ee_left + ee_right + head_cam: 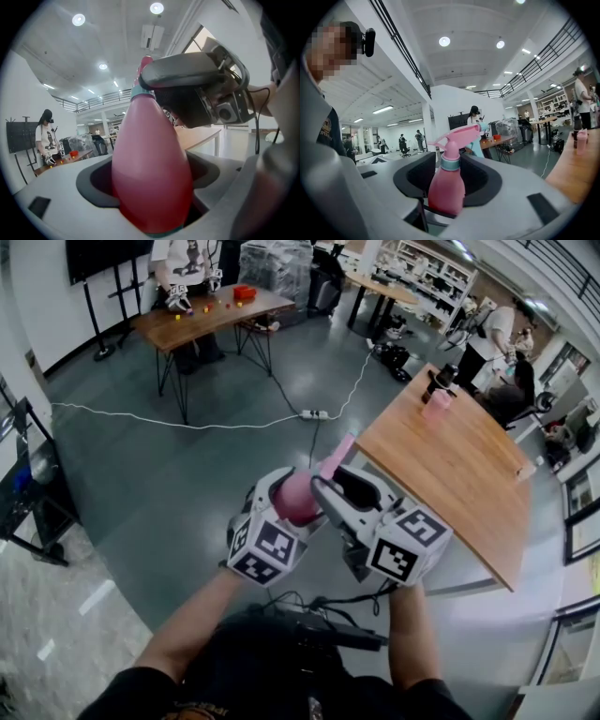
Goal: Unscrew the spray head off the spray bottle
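**Desk:** Head view: where is the bottle?

**Photographer:** The pink, teardrop-shaped plastic spray bottle (300,498) is being held in mid-air near the wooden table (469,474); the left gripper (281,512) is clamping its body, seemingly so it cannot spin.

**Desk:** And the gripper views?

**Photographer:** The left one is showing jaws pressing the bottle's belly; in the right one, the right gripper (450,180) is straddling the teal collar (451,163) under the pink spray head (459,136), jaws standing apart, likely readying a twist.

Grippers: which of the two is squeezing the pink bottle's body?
The left gripper: its jaws clamp the pink bottle by its body. The right gripper stands open around it, higher up.
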{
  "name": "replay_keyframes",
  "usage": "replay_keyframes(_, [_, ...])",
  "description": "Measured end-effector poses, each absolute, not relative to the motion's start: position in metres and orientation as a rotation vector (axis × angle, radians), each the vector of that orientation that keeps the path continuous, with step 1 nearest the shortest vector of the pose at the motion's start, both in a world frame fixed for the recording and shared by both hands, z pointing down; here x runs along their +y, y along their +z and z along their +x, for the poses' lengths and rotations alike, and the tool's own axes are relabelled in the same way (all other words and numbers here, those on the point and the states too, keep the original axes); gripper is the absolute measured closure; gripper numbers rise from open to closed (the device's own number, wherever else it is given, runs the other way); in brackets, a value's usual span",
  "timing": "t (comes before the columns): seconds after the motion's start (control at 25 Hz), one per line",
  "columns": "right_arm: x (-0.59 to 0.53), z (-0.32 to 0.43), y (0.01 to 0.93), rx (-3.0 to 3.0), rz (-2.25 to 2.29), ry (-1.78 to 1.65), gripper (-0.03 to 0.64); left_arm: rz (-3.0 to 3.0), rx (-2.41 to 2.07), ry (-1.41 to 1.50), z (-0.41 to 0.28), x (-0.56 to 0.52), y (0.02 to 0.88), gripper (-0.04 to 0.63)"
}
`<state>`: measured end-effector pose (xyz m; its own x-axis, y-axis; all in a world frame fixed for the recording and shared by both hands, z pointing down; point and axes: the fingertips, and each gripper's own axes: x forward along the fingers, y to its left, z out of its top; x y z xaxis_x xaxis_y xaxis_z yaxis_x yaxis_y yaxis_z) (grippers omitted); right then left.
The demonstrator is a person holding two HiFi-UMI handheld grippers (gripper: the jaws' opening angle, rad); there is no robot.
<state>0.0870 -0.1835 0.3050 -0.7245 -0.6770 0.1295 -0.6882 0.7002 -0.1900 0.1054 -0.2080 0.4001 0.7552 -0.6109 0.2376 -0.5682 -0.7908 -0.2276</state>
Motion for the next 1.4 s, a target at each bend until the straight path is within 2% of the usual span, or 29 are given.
replay_keyframes(0.32, [-0.175,0.086,0.302,-2.908,1.043,0.323,0.476,-2.924,0.676,-0.434,0.11,-0.184,0.396,0.169])
replay_keyframes(0.84, [-0.131,0.079,0.303,-3.071,0.408,0.144,0.477,-3.048,-0.097,-0.425,0.106,-0.123,0.394,0.169])
replay_keyframes(1.0, [-0.139,0.082,0.305,-3.047,0.512,0.157,0.475,-3.063,0.011,-0.401,0.109,-0.133,0.395,0.169])
replay_keyframes(1.16, [-0.153,0.085,0.307,-3.019,0.699,0.166,0.446,-3.047,0.305,-0.391,0.105,-0.163,0.397,0.169])
replay_keyframes(1.4, [-0.184,0.095,0.306,-2.948,1.068,0.273,0.443,-2.955,0.728,-0.413,0.096,-0.207,0.395,0.169])
